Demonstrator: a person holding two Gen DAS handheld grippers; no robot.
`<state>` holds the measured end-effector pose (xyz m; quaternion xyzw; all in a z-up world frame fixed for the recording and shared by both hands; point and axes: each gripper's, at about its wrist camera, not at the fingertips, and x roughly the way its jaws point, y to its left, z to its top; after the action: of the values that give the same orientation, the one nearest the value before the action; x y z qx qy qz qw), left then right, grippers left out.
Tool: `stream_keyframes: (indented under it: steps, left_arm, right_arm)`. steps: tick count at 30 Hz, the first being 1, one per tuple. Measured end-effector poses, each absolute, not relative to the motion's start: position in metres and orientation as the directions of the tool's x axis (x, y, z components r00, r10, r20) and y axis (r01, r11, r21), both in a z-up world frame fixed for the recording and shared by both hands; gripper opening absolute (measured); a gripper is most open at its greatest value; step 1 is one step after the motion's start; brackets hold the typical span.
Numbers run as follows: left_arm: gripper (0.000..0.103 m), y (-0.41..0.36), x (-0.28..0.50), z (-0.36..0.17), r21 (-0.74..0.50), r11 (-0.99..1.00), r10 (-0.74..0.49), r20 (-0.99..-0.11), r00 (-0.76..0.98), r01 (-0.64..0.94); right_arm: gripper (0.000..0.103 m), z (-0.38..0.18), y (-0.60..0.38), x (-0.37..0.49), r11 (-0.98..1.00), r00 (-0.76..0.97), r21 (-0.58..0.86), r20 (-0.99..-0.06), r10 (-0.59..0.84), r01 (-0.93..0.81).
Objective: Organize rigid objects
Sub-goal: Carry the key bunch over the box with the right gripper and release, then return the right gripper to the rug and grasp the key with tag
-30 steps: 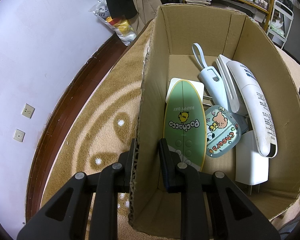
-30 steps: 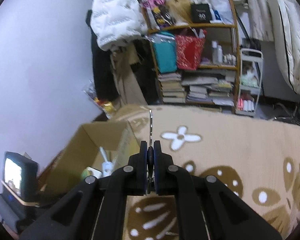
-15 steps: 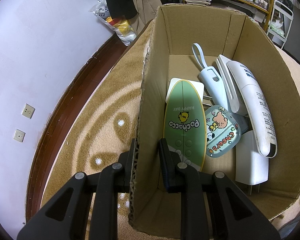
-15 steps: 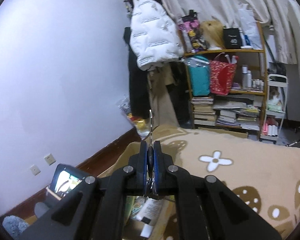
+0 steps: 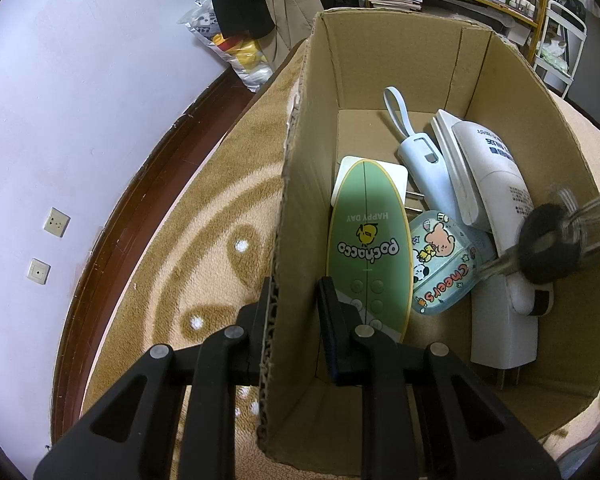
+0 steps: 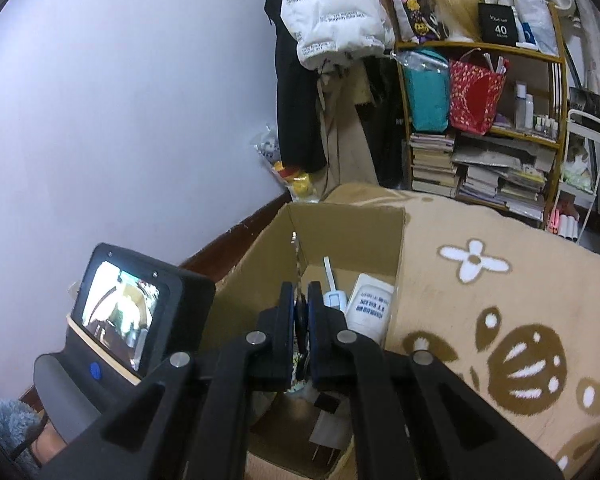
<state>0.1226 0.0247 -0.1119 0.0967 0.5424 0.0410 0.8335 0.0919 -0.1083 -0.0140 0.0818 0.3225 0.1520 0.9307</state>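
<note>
Key over the box, ready to drop

Nearest, the left gripper (image 5: 294, 300) is clenched on the box (image 5: 396, 56) wall, one finger outside and one inside, steadying it. The right gripper (image 6: 298, 312) is clamped on a key (image 5: 548, 248) with a black head, poised above the box's right side over the white tube (image 5: 500, 188). Below lie the green remote (image 5: 368, 248), a "Cheers" case (image 5: 444, 268) and a blue holder (image 5: 424, 168). By my reading, the next move is to open the right jaws while clear of the wall.

Brown cardboard box (image 5: 384, 64); green oval remote (image 5: 368, 248) with yellow chick; pale blue cartoon case (image 5: 440, 268); tan blanket (image 6: 500, 312), brown-white flowers.
</note>
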Motion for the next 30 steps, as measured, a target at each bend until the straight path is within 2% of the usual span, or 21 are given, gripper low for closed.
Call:
stream_keyframes:
  steps: [3, 7, 9, 11, 13, 15, 30]
  left_arm:
    - [0.020, 0.025, 0.123, -0.112, 0.205, 0.978, 0.173, -0.896, 0.409, 0.036]
    - [0.020, 0.025, 0.124, -0.112, 0.203, 0.979, 0.171, -0.897, 0.408, 0.036]
    - [0.020, 0.026, 0.124, -0.112, 0.204, 0.978, 0.172, -0.897, 0.408, 0.036]
    - [0.020, 0.025, 0.125, -0.112, 0.205, 0.978, 0.173, -0.897, 0.407, 0.035]
    - [0.020, 0.025, 0.126, -0.112, 0.204, 0.978, 0.173, -0.897, 0.407, 0.035]
    - [0.020, 0.025, 0.126, -0.112, 0.203, 0.978, 0.172, -0.897, 0.407, 0.035]
    - [0.020, 0.026, 0.126, -0.112, 0.203, 0.979, 0.171, -0.897, 0.407, 0.035]
  right_arm:
    - [0.018, -0.012, -0.114, 0.090, 0.940, 0.752, 0.261, -0.569, 0.333, -0.219]
    - [0.049, -0.010, -0.127, 0.089, 0.951, 0.761, 0.254, -0.578, 0.296, -0.177]
    - [0.056, -0.012, -0.135, 0.087, 0.959, 0.764, 0.244, -0.587, 0.266, -0.146]
    - [0.070, -0.013, -0.144, 0.087, 0.965, 0.763, 0.236, -0.601, 0.237, -0.114]
    - [0.096, -0.016, -0.157, 0.085, 0.971, 0.766, 0.230, -0.613, 0.195, -0.063]
    - [0.103, -0.019, -0.168, 0.085, 0.976, 0.765, 0.215, -0.625, 0.153, -0.020]
    - [0.103, -0.074, -0.212, 0.085, 0.971, 0.591, 0.186, -0.805, 0.061, 0.153]
